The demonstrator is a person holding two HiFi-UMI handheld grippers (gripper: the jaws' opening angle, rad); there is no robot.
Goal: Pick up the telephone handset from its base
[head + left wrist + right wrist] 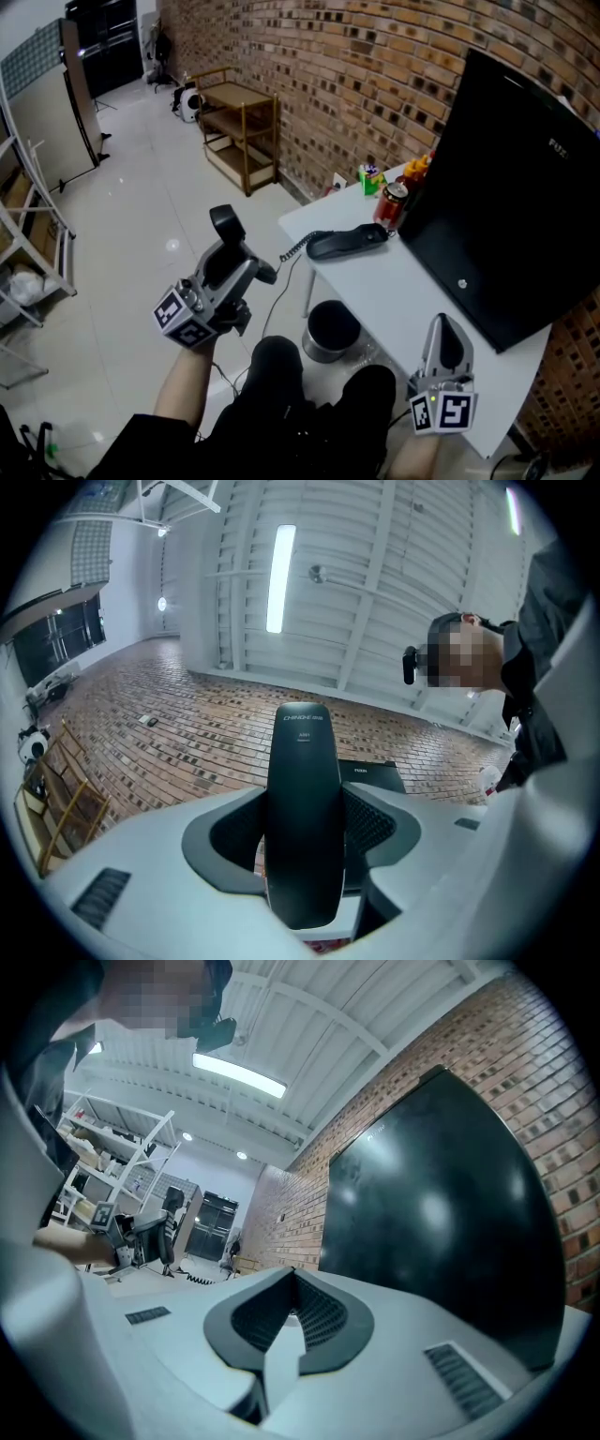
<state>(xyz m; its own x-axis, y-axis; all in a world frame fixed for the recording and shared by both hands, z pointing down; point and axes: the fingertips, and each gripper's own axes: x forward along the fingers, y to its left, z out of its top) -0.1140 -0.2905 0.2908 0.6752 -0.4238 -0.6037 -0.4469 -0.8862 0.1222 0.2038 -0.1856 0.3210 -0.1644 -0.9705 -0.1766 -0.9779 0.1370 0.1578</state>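
Closest to the camera are the person's dark knees, with the two grippers on either side of them. On the left, the left gripper (232, 267) has its jaws pressed on the middle of the black telephone handset (302, 789). The handset stands almost upright between them, in the air over the floor, well left of the white table (412, 300). It is clear of the telephone base (349, 242), which lies near the far left corner of the table. A coiled cord (295, 249) joins the two. On the right, the right gripper (442, 330) rests at the near table edge. Its jaws are together with nothing between them.

The handset looks to me light and stiff, made of smooth hard plastic, so it could slide in the pads if the hold is loose. I think the middle bar is the right place to hold it. The cord will probably pull it back a little when stretched.

I count one handset, one base, one cord, two grippers, one black monitor (516, 197) and one red can (389, 202).
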